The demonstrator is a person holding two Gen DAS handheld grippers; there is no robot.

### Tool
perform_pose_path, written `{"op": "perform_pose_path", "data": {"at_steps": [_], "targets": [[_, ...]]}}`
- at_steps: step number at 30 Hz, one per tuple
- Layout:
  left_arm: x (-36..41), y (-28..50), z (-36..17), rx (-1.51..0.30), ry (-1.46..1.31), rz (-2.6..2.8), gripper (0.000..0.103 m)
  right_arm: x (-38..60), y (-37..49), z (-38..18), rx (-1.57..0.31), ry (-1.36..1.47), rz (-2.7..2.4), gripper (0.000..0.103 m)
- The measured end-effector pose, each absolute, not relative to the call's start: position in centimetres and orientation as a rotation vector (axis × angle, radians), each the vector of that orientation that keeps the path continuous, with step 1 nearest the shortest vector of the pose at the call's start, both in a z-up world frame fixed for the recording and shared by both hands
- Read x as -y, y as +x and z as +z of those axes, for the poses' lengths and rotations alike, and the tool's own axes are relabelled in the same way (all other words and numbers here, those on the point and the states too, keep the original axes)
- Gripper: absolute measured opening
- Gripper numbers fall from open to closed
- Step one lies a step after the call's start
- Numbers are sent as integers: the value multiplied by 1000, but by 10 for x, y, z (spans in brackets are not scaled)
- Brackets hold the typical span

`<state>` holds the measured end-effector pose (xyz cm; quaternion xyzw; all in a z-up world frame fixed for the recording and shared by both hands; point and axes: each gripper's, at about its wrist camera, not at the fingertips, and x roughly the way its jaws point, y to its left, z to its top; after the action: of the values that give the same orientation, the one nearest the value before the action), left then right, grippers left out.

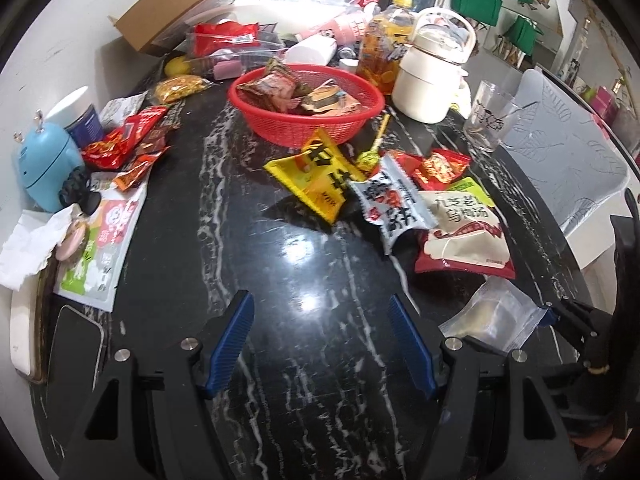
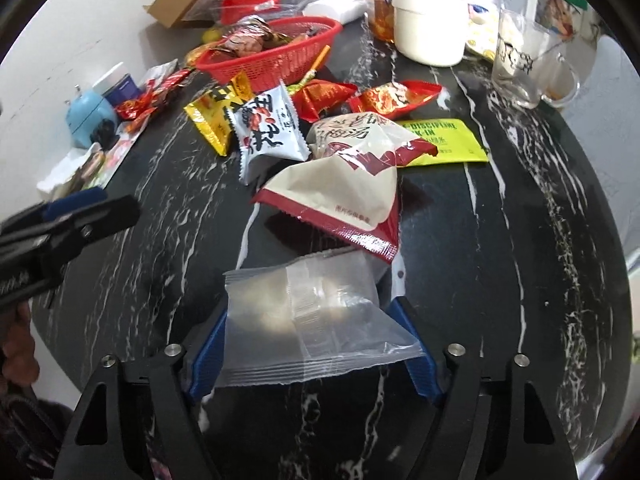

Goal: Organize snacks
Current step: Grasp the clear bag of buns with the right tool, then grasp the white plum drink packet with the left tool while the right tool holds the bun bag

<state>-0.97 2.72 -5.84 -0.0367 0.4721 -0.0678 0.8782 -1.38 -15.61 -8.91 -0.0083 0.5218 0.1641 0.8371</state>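
- Left wrist view: your left gripper (image 1: 322, 312) is nearest, its blue pads apart with only bare black marble table (image 1: 304, 380) between them.
- Beyond it lies a loose heap of snacks: a yellow packet (image 1: 316, 178), a grey-white packet (image 1: 390, 206) overlapping its right end, and a cream-and-red bag (image 1: 464, 236) just right of that.
- A small red packet (image 1: 440, 166) sits behind the heap, near a glass mug (image 1: 490, 118).
- The red basket (image 1: 306, 126) stands behind the yellow packet, already holding several wrapped snacks.
- At the right edge you can see your right gripper (image 1: 568, 316) at a clear packet (image 1: 496, 312).
- More red packets (image 1: 124, 142) lie at the left by a blue gadget (image 1: 46, 164).

- Right wrist view: the clear packet (image 2: 316, 324) is nearest, lying between your right gripper's (image 2: 312, 316) blue pads. Both pads meet its edges, but whether they pinch it you cannot tell.
- The cream-and-red bag (image 2: 344, 196) is just beyond, touching the packet's far edge.
- A lime sachet (image 2: 448, 144) lies flat to its right.
- The red basket (image 2: 276, 56) sits farther back, a white pot (image 2: 430, 20) to its right.
- Your left gripper (image 2: 76, 212) enters at the left edge.
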Motion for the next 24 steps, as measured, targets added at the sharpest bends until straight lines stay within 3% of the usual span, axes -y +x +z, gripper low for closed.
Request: {"op": "perform_pose_path", "data": {"at_steps": [2,4,24], "targets": [[-20,-8,-57,-984,-69,-156,69,158,-17,-85,-1081,-31,347,73],[-15,-6,-56,-985,-71,-172,69,162,-20,-80,-1061,-29,354,62],[73,30,-52,-992,-56,-360,69,265,-19,-69,-1011,189,223,62]]}}
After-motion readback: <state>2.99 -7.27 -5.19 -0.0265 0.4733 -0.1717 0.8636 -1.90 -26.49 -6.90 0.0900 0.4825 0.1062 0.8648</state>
